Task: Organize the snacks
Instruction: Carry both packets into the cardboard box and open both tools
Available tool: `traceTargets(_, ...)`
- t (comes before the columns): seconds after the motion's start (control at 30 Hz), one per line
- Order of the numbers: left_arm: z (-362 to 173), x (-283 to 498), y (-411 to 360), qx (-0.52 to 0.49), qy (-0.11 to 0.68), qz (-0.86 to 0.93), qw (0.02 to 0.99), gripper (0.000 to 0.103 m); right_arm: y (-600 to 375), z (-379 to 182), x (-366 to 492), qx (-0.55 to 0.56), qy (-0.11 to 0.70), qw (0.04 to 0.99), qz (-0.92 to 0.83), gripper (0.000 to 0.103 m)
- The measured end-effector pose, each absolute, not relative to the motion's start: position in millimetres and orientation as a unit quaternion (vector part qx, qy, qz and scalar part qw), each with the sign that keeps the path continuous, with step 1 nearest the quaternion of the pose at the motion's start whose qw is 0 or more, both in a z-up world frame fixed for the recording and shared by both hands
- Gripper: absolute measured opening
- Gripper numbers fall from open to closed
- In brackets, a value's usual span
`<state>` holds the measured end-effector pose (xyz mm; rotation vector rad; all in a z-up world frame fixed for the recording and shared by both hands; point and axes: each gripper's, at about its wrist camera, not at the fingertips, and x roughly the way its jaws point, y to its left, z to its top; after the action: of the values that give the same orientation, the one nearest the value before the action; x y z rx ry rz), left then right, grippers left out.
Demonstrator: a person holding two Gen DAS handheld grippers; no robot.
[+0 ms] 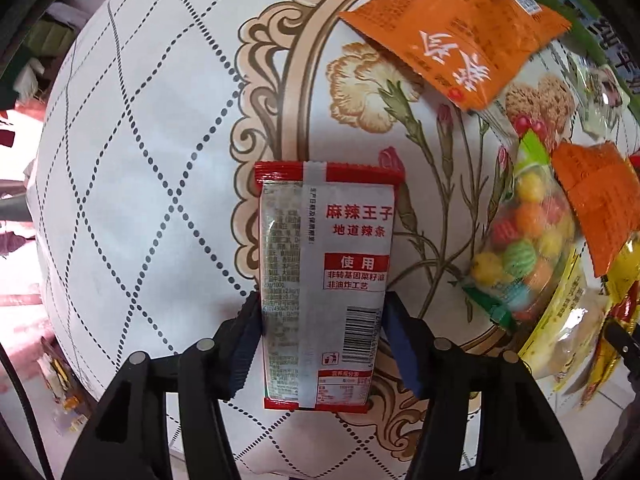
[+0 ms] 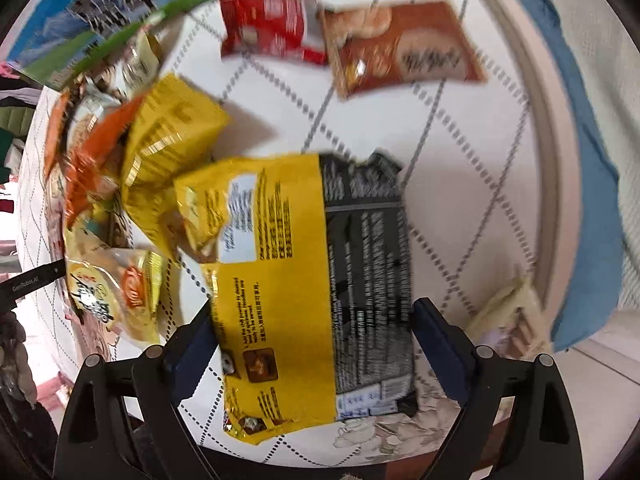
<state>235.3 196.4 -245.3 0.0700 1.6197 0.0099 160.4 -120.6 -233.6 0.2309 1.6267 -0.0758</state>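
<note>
Left gripper [image 1: 320,344]: clamped on red-and-silver snack packet [image 1: 326,280], lifted over the tablecloth [image 1: 140,180], left of the snack pile [image 1: 520,248]. Right gripper [image 2: 316,344]: clamped on yellow-black packet [image 2: 320,280], likely for sorting.

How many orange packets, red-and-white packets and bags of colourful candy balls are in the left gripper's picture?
Orange packets: 2
Red-and-white packets: 1, held in the left gripper
Bags of colourful candy balls: 1
Total: 4
</note>
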Motion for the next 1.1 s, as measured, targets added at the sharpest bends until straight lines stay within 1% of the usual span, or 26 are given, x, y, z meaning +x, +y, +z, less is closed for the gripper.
traceTargets(0.03,-242,234,197,0.031,0.723,0.006,0.691,0.057,-120,-240,161,0.099,0.728,0.677,-0.036,0.095)
traceTargets(0.07,-237,232,199,0.028,0.720,0.008,0.693,0.054,-120,-244,160,0.101,0.729,0.676,-0.038,0.094)
traceTargets(0.13,-226,221,193,0.019,0.715,0.014,0.698,0.050,-122,-244,159,0.104,0.721,0.683,-0.050,0.087)
traceTargets(0.17,-219,216,194,0.016,0.713,0.019,0.701,0.048,-121,-241,159,0.103,0.718,0.686,-0.052,0.087)
traceTargets(0.33,-188,182,213,-0.003,0.710,0.022,0.704,0.046,-120,-220,151,0.110,0.700,0.704,-0.053,0.086)
traceTargets(0.47,-137,161,210,-0.020,0.700,0.000,0.714,0.046,-120,-191,149,0.127,0.687,0.714,-0.047,0.086)
traceTargets(0.6,-78,162,191,-0.052,0.681,-0.051,0.729,0.046,-120,-141,165,0.149,0.658,0.738,-0.020,0.086)
traceTargets(0.73,-15,190,156,-0.063,0.650,-0.098,0.751,0.046,-115,-83,199,0.158,0.624,0.765,0.012,0.086)
traceTargets(0.87,16,249,118,-0.069,0.620,-0.132,0.770,0.046,-126,-45,250,0.169,0.591,0.788,0.031,0.086)
traceTargets(0.97,33,294,83,-0.068,0.606,-0.142,0.780,0.046,-140,-20,295,0.162,0.571,0.805,0.029,0.086)
traceTargets(1.0,24,315,64,-0.066,0.605,-0.140,0.781,0.046,-142,-15,313,0.157,0.563,0.811,0.030,0.086)
traceTargets(1.1,15,363,42,-0.057,0.607,-0.124,0.783,0.046,-149,-8,367,0.137,0.560,0.817,0.023,0.086)
